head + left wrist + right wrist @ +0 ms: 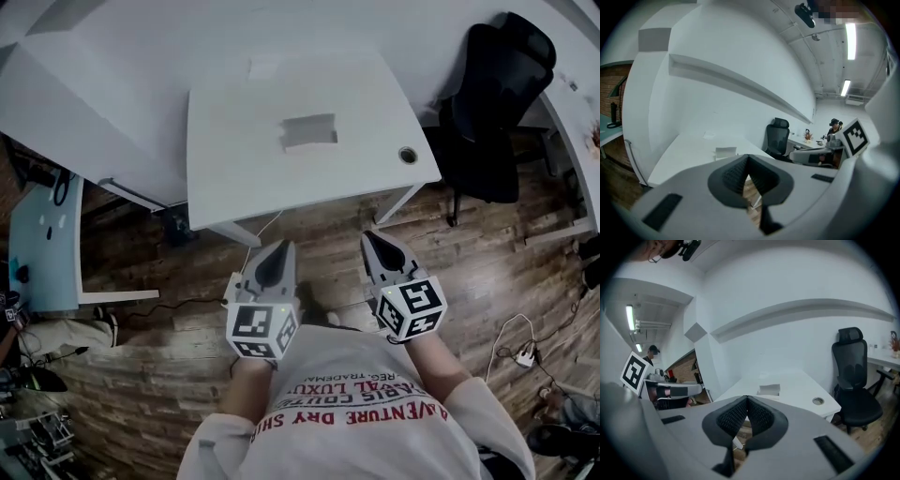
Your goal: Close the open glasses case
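The open glasses case [309, 130] is a pale grey box lying near the middle of the white desk [234, 169]. It also shows as a small box in the left gripper view [725, 152] and in the right gripper view [769, 390]. My left gripper [279, 247] and right gripper [371, 237] hang over the wooden floor, well short of the desk's front edge and close to the person's body. Both are shut with nothing between their jaws. Each gripper view looks along its own shut jaws: the left gripper [748, 157], the right gripper [747, 398].
A round cable hole [408, 155] sits at the desk's near right corner. A black office chair [497, 103] stands to the desk's right. A teal desk [42, 239] is at the left. A power strip [525, 357] with cables lies on the floor, right.
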A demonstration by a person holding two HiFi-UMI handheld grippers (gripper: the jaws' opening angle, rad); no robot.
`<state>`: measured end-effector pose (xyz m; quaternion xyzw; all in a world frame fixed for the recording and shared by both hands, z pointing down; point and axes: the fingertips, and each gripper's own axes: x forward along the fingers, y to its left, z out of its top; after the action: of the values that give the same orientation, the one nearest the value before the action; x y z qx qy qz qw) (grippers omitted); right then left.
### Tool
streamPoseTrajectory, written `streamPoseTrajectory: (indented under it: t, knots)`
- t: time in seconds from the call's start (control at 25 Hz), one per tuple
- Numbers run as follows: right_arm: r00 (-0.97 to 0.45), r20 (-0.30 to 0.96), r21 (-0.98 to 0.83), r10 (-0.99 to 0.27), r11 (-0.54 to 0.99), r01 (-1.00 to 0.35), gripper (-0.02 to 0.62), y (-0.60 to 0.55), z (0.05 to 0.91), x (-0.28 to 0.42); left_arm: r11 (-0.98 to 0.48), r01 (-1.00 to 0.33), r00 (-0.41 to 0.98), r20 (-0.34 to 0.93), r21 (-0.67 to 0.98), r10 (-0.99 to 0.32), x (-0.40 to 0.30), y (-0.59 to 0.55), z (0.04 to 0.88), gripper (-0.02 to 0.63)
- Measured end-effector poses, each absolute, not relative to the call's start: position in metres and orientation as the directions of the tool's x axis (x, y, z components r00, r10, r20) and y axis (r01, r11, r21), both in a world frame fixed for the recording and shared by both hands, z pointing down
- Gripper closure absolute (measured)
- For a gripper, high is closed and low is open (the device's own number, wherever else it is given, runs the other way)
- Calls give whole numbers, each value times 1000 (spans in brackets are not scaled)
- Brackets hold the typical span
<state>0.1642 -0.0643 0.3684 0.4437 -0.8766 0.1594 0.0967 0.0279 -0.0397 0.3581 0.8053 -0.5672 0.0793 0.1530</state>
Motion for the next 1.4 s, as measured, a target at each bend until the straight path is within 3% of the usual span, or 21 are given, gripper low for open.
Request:
streamPoseTrajectory:
  t: [0.72, 1.4]
  knots:
    - [-549, 380, -188, -745, 519, -834, 583, -270, 387, 127, -370, -908, 416, 323, 196, -850, -4, -276, 380, 609]
    - [-497, 625, -111, -601, 562, -820, 583, -359, 507, 93, -315, -912, 405, 460, 262, -790, -34, -356, 458, 609]
